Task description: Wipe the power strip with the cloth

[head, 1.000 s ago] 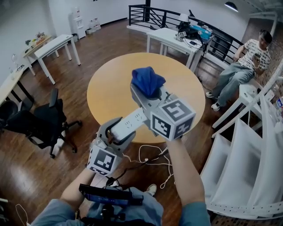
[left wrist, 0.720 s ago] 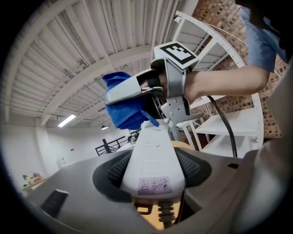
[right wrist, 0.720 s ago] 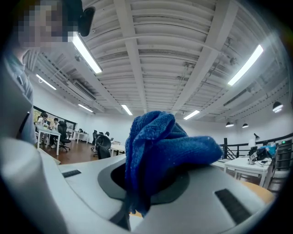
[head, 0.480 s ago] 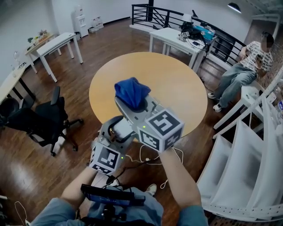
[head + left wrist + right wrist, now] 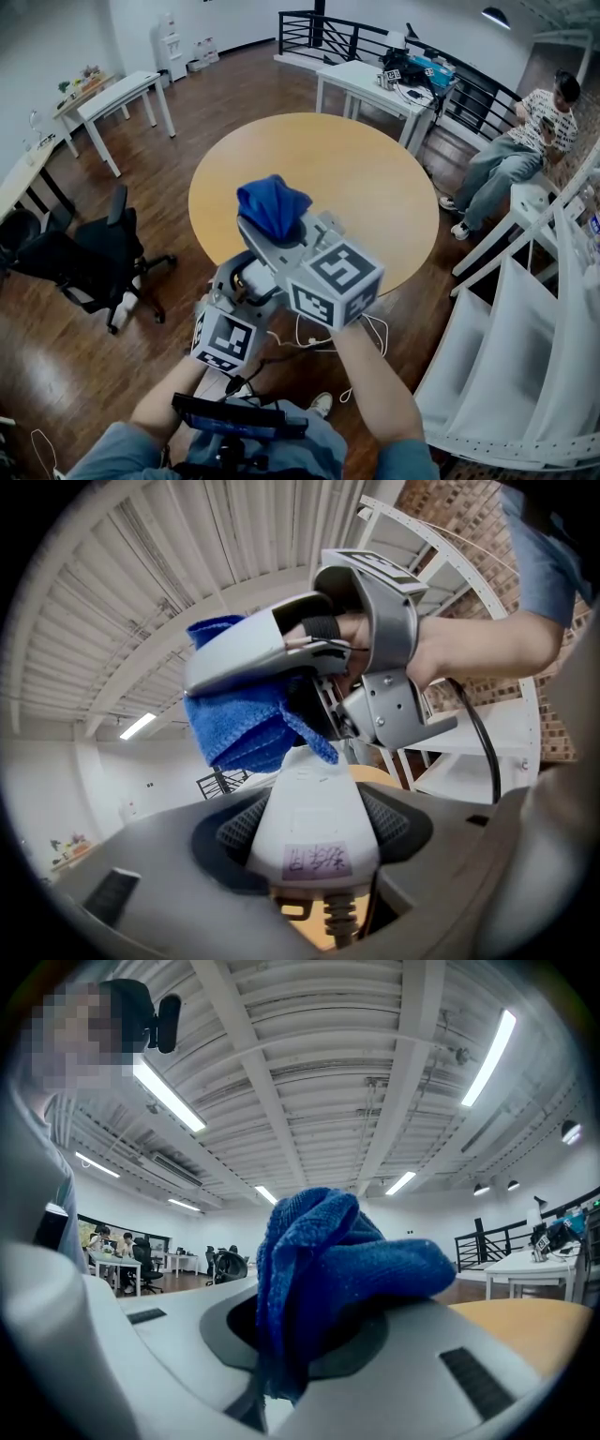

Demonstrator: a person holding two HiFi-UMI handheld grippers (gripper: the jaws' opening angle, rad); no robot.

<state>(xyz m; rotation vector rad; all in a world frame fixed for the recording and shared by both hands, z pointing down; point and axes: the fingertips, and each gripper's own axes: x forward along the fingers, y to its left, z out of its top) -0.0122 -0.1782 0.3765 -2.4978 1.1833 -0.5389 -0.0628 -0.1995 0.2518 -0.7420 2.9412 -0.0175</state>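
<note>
Here, left gripper point(image 5: 247, 279) clamped wide on the white power strip point(image 5: 314, 819), right gripper point(image 5: 273, 231) pinching the blue cloth point(image 5: 272, 205) at its far end, round wooden table point(image 5: 375, 178) below, dark plank floor point(image 5: 197, 122), white desks point(image 5: 120, 95), railing point(image 5: 352, 36) beyond

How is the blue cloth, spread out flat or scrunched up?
Scrunched up. The blue cloth bulges as a crumpled wad from between the right gripper's jaws, folds hanging down, not flat.

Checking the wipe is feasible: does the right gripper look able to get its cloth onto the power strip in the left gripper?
Likely yes. The right gripper, shut on the blue cloth, hangs above the power strip clamped in the left gripper; the cloth reaches the strip's far end, nothing between.
</note>
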